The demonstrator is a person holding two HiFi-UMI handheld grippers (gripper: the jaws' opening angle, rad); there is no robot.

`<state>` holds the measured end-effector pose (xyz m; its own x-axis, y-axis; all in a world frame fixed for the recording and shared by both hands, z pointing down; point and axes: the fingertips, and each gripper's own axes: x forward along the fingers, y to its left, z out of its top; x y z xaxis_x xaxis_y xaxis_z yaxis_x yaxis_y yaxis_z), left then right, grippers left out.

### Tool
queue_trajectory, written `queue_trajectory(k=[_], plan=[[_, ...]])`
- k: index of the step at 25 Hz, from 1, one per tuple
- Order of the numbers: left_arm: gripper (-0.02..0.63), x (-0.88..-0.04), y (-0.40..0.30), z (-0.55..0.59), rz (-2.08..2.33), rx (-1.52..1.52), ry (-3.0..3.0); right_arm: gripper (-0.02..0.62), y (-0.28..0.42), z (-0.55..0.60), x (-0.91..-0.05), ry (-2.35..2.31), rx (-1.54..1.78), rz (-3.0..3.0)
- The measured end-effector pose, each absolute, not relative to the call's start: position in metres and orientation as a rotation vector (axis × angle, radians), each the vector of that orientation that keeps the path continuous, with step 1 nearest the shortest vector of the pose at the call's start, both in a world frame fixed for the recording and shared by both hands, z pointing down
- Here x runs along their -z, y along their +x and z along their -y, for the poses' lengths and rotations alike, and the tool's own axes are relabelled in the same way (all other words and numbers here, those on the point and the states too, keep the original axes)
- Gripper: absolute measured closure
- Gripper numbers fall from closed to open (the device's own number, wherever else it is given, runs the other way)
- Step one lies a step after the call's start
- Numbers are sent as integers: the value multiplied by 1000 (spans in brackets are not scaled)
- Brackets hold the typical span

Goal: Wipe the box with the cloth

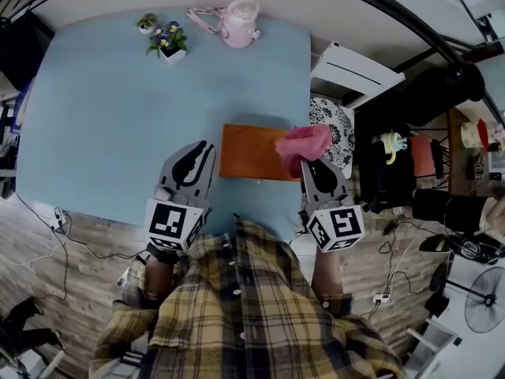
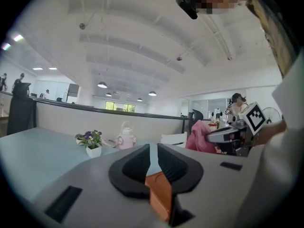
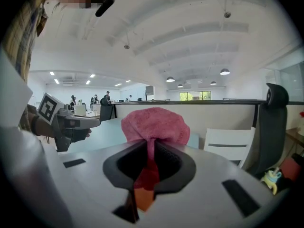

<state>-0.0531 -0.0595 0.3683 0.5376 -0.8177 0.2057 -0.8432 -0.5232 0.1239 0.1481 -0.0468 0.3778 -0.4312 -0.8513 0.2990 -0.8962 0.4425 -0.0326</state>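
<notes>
Evidently soft and light, the cloth [image 1: 304, 144], one fold pinched in the right gripper [image 1: 312, 164], bunches over the right end of the box [image 1: 246, 152]; the left gripper [image 1: 201, 150], narrowly parted and empty, hovers beside its left edge.

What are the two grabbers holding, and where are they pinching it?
The right gripper pinches the pink cloth by a bunched fold; the rest puffs out beyond it. The left gripper holds nothing.

Head downward, claw views level, sharing box [image 1: 248, 152]
</notes>
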Motion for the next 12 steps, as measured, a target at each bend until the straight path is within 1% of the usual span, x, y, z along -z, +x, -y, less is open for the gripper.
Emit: queue_trajectory(k=[6, 12], plan=[[615, -366, -55, 58, 1421, -179, 2560, 548, 155, 48, -373, 1578, -253, 2459], [617, -366, -55, 54, 1421, -183, 2545, 548, 160, 43, -367, 1598, -244, 2478]])
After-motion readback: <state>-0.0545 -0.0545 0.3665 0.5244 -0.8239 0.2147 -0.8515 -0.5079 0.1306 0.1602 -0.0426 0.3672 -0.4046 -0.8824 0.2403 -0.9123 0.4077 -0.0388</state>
